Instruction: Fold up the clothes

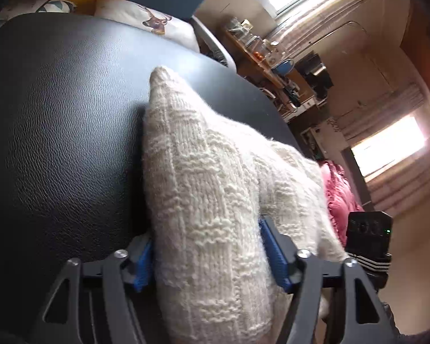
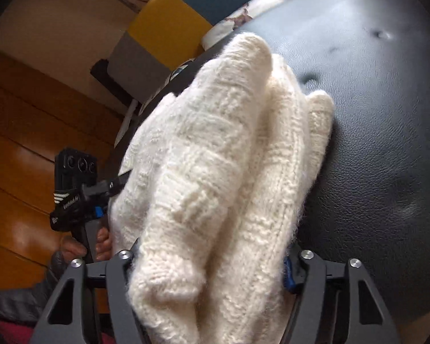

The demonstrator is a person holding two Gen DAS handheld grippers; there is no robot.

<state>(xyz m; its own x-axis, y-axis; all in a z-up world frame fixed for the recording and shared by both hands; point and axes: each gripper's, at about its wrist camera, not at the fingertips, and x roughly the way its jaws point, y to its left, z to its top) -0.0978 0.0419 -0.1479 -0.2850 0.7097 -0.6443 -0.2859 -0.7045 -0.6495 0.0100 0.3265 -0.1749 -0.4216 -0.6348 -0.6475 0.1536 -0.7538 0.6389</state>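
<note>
Cream knit sweater [image 1: 212, 200] bunched thick between blue pads [image 1: 272, 253] of left gripper [image 1: 212, 258], pressed from both sides at 6 o'clock; long axis running from 6 toward 12 o'clock, tapered end pointing onto black leather seat [image 1: 57, 120]. Same sweater [image 2: 215, 172] filling right gripper [image 2: 212, 269], jaws partly apart, one blue pad [image 2: 288, 275] against the wool, other pad hidden; grip likely. Folds aimed toward 1 o'clock over black leather seat [image 2: 372, 114]. Left gripper [image 2: 100, 197] at 9 o'clock, at the sweater's far side. Both about equally near; next fold probably turns on laying this long roll flat.
</note>
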